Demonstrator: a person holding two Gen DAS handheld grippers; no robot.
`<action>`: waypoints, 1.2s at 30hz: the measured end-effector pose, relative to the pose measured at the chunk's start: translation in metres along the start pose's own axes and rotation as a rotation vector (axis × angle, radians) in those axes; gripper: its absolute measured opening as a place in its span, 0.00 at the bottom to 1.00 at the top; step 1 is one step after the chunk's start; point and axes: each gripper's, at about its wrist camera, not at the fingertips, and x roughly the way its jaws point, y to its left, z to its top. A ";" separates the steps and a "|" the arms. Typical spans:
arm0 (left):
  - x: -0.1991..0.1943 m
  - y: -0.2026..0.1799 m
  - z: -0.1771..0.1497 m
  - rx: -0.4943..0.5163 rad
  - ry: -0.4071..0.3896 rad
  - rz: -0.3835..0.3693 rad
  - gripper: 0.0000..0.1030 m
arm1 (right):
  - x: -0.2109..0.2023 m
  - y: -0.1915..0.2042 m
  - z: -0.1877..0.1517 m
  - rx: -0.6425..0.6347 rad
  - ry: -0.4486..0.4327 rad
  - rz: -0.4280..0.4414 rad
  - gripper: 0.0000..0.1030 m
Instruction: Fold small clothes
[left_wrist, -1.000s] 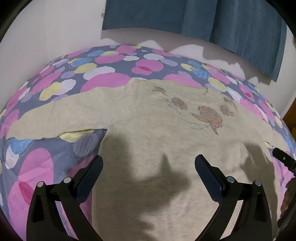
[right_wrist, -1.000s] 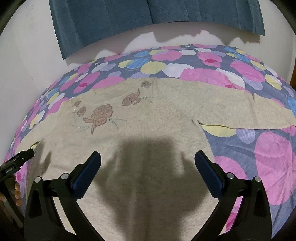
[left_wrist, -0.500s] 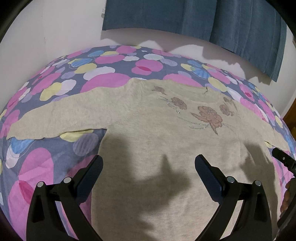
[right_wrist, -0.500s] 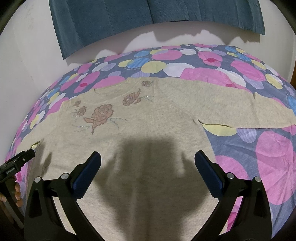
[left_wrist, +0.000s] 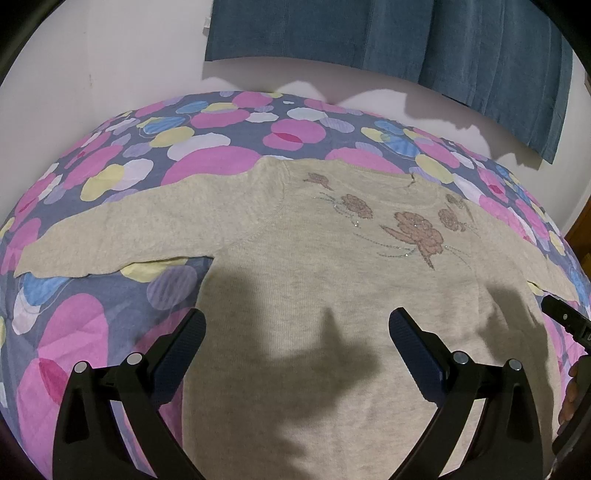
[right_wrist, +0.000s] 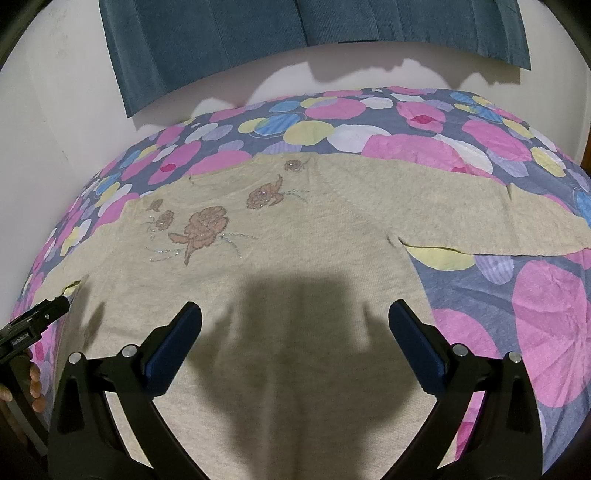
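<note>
A small beige knit sweater with brown flower embroidery lies flat, front up, on a bedspread of pink, blue and yellow spots, both sleeves spread sideways. It also shows in the right wrist view. My left gripper is open and empty, hovering over the sweater's lower left body, its left finger over the side edge. My right gripper is open and empty over the lower right body. The left sleeve and the right sleeve lie straight out.
The spotted bedspread covers the whole surface to a white wall behind. A blue curtain hangs on the wall. The other gripper's edge shows at the right of the left wrist view and at the left of the right wrist view.
</note>
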 end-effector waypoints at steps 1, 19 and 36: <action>0.000 0.000 0.000 -0.001 0.000 -0.001 0.96 | 0.000 0.000 0.000 0.000 0.000 0.000 0.98; -0.012 0.016 0.010 -0.088 -0.050 -0.101 0.96 | 0.001 -0.001 0.001 0.021 -0.013 0.007 0.98; 0.006 0.045 0.013 -0.161 -0.039 -0.063 0.96 | -0.040 -0.299 0.013 0.801 -0.200 -0.056 0.67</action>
